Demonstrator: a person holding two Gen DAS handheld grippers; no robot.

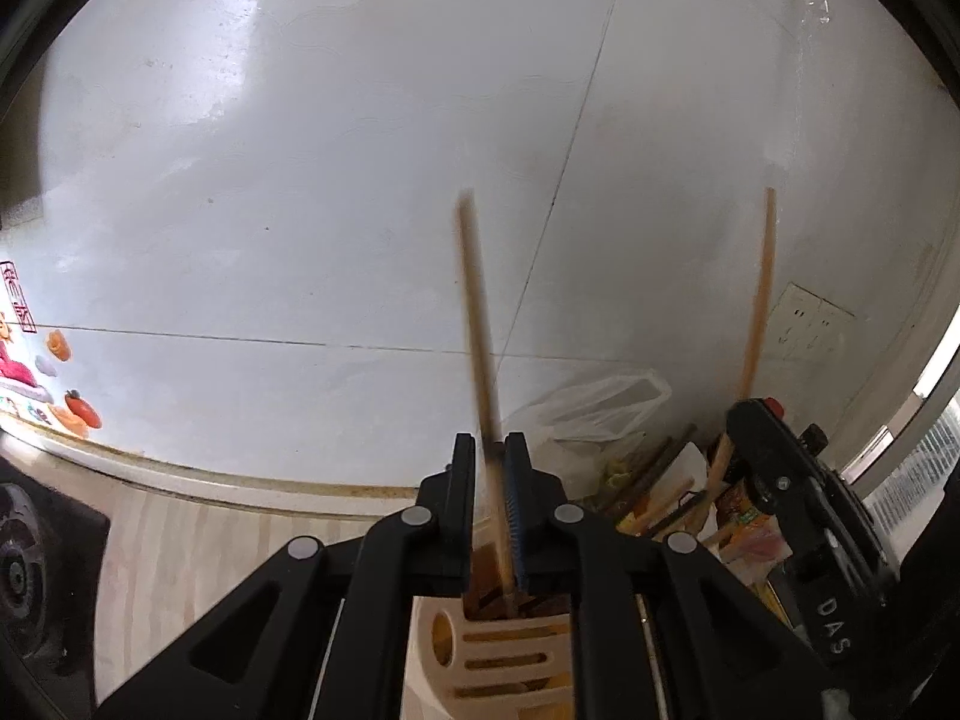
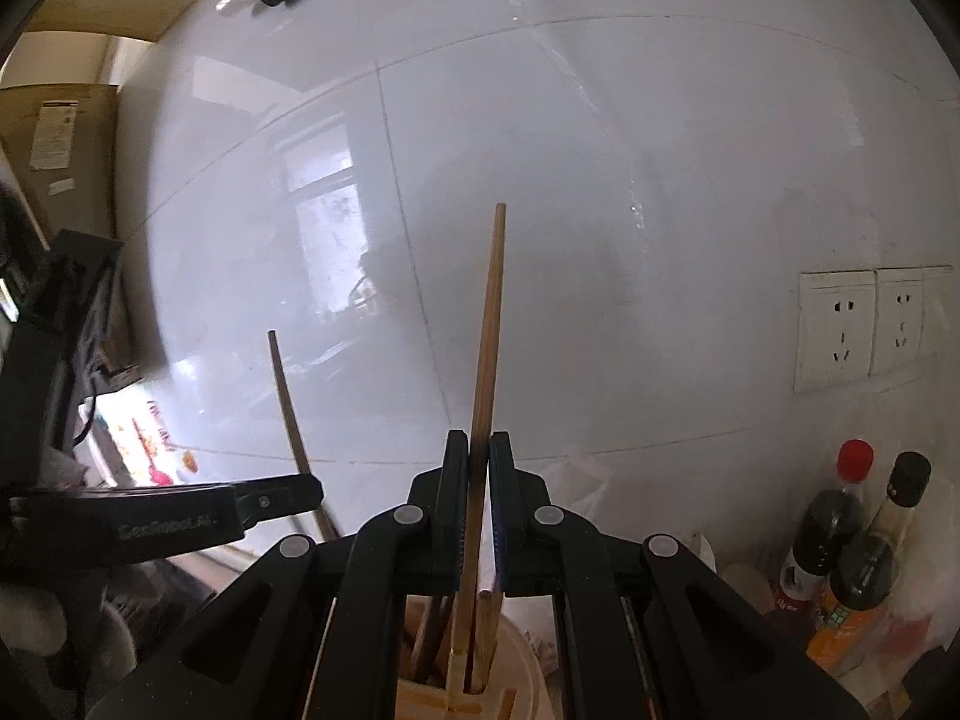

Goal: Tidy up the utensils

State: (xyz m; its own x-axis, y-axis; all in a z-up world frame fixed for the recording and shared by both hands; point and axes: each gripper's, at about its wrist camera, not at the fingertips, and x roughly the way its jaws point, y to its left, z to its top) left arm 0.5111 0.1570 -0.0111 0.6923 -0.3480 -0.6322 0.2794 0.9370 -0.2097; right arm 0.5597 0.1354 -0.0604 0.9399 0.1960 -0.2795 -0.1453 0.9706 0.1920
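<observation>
In the left wrist view a wooden chopstick (image 1: 477, 312) stands upright between the fingers of my left gripper (image 1: 491, 441). It is blurred and rests against the right pad, with a small gap on its left side, so the jaws are slightly open. Its lower end dips into the beige slotted utensil holder (image 1: 504, 654) below. My right gripper (image 2: 478, 438) is shut on a second chopstick (image 2: 491, 324), also upright, over the same holder (image 2: 456, 702), which has several sticks in it. Each view shows the other gripper: the right gripper (image 1: 744, 411) and the left gripper (image 2: 315, 495).
A white tiled wall (image 2: 600, 180) rises close behind, with sockets (image 2: 840, 330) at the right. Sauce bottles (image 2: 840, 528) stand in the right corner. A plastic bag (image 1: 600, 414) and loose wooden utensils (image 1: 660, 480) lie behind the holder. A stove burner (image 1: 24, 570) borders the wooden counter (image 1: 180, 540).
</observation>
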